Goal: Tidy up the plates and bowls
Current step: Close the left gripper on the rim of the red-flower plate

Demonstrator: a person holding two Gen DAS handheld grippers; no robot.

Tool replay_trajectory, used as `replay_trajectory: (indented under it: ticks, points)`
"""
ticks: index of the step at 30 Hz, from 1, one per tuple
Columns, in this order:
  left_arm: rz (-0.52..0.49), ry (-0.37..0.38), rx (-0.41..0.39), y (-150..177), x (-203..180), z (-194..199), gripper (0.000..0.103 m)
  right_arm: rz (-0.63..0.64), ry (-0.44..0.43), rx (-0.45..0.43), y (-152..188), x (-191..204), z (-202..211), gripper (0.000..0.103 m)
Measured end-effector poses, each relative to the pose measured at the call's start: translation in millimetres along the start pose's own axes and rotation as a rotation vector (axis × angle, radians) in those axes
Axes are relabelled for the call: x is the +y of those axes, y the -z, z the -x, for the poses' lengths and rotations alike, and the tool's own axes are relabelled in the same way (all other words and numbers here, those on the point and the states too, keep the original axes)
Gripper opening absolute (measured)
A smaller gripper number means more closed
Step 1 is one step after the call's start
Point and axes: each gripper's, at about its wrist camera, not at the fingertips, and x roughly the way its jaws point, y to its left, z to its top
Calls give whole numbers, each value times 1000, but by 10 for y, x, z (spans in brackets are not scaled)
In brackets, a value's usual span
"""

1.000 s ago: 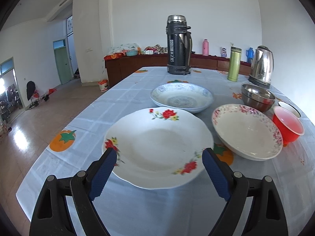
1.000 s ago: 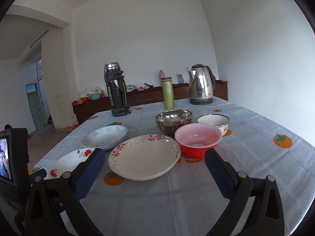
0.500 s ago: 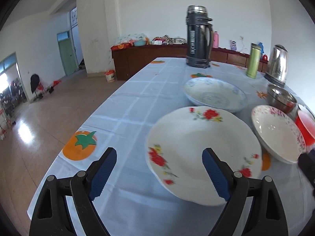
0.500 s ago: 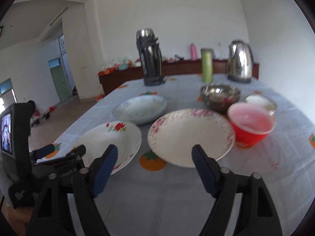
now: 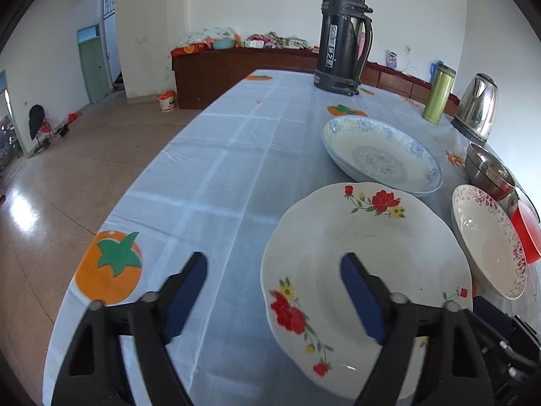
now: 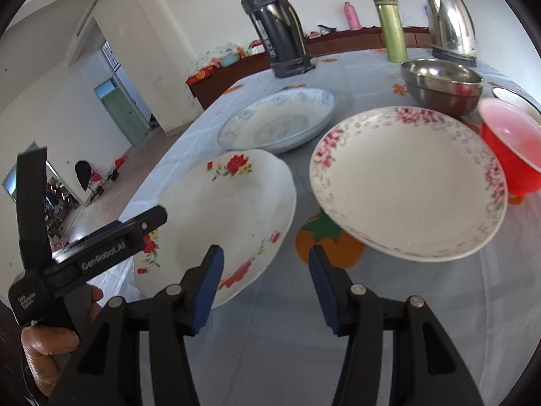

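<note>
Table [image 5: 236,155] with tomato-print cloth carries everything. Red-flower plate [image 5: 368,253] nearest, blue-pattern plate [image 5: 382,154] behind it, pink-rim plate [image 6: 409,182] at its right. Steel bowl [image 6: 443,84], red bowl [image 6: 510,149] beyond. Left gripper [image 5: 274,296] wide, jaws just closing, straddling red-flower plate's left rim, no grip. Right gripper [image 6: 267,287] half open, just closing, empty.

The white bowl [image 6: 517,99] way off right is mostly hidden behind the red bowl [image 6: 510,145], just a sliver of rim showing. In the left view that red bowl [image 5: 525,233] is cut off by the frame edge, and the steel bowl [image 5: 487,171] loses its far side too. Stuff on the back sideboard [image 5: 236,39] is too small to make out.
</note>
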Motion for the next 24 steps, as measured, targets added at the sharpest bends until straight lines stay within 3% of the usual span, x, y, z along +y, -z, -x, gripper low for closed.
replay_trajectory:
  ticks: [8, 11, 16, 24]
  points:
    - [-6, 9, 49, -52, -18, -185, 74, -10, 8, 43, -26, 0, -154, 53]
    - [-6, 19, 72, -75, -11, -256, 60, 7, 15, 46, -32, 36, -194, 49]
    - [4, 51, 93, -79, 6, -307, 56, 37, 3, 67, -48, 106, -274, 33]
    - [-9, 77, 73, -73, -47, -327, 50, 39, 2, 64, -61, 126, -283, 33]
